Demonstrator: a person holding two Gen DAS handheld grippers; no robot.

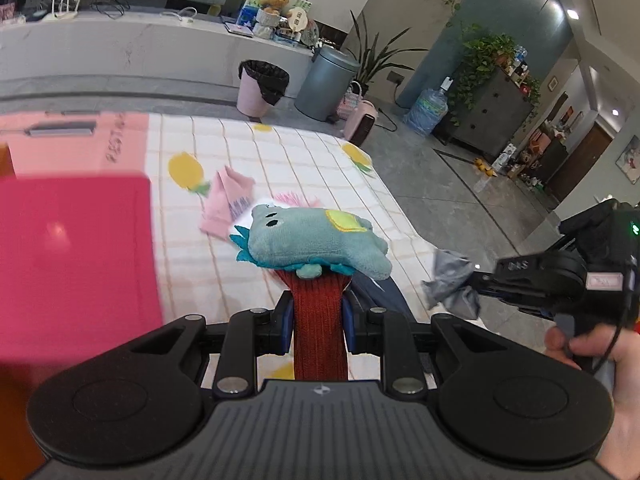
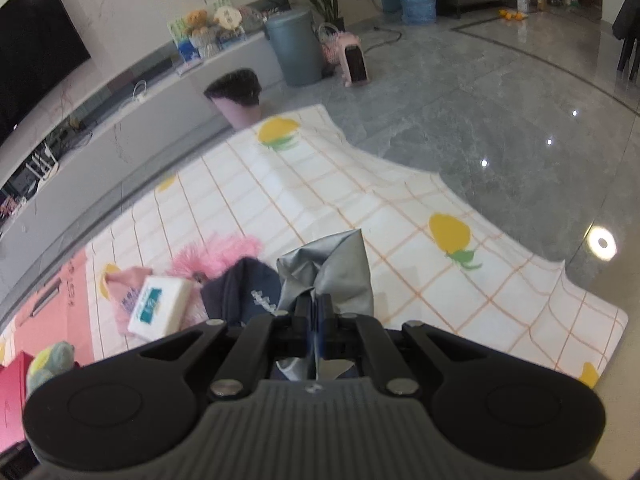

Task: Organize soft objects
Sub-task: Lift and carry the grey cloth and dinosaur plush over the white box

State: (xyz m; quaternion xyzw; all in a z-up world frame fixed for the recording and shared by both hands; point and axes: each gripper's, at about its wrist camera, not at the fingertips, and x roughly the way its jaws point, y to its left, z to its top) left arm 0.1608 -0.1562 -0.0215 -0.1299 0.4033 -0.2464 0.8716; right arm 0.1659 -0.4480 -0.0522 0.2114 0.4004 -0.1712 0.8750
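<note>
Sorting looks midway: the left gripper (image 1: 318,316) clamps a red knitted sock (image 1: 318,320) with a teal plush toy (image 1: 312,246) at twelve o'clock, the right gripper (image 2: 316,312) pinches a grey cloth (image 2: 332,272), while a pink sock (image 1: 226,204), navy cap (image 2: 244,292) and tissue pack (image 2: 160,308) lie on the mat (image 2: 400,220).

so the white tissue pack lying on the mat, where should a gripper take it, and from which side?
Grip the tissue pack across its short width at mid-length, coming from above. It lies flat, printed face up, partly on the pink cloth, with its long sides exposed. The dark cap crowds its right end, so avoid an end-on approach. Both grippers are full now: left, right.
</note>
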